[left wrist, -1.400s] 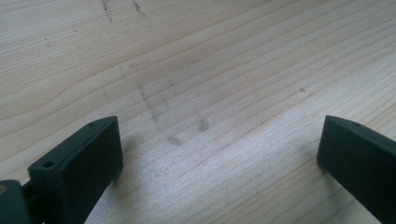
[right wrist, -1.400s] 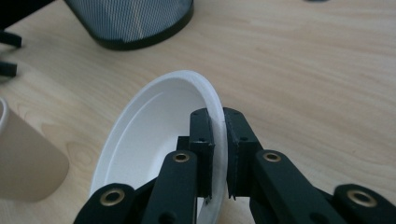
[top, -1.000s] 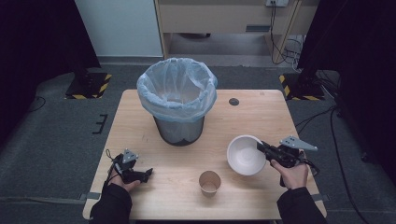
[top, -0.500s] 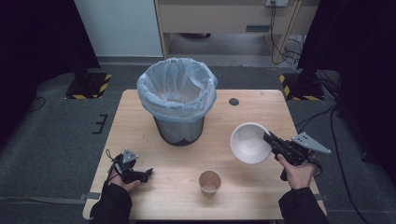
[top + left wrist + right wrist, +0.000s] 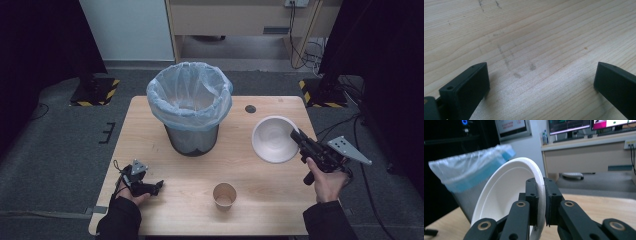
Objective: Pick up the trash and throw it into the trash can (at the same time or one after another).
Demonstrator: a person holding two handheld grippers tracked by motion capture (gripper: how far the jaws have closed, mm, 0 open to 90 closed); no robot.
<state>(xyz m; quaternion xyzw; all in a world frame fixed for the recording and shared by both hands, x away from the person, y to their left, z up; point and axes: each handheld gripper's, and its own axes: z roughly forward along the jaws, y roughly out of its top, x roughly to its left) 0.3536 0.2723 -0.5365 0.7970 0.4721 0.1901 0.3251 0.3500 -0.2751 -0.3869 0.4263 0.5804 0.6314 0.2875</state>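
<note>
The right gripper (image 5: 298, 137) is clamping the rim of a white bowl (image 5: 274, 139) and holding it off the table (image 5: 150, 130), tilted so that its hollow is facing up and toward the bin. In the right gripper view the two black jaws are pressing on either side of the bowl's (image 5: 506, 192) thin edge, and the bowl is looking bare inside. It is hanging over the right part of the table, between the bin and the person's right hand (image 5: 325, 180).

The wire-mesh bin (image 5: 192, 135) is standing upright near the middle of the table's far half, lined with a pale blue plastic bag (image 5: 190, 92) that is folding over its rim; what is lying at its bottom I cannot tell. A small brown paper cup (image 5: 224, 195) is standing upright near the front edge, well apart from the bowl, and its inside is appearing bare too.

The left gripper (image 5: 150, 188) is resting on the table at the front left, its jaws standing wide apart over bare wood (image 5: 536, 50) with nothing between them
</note>
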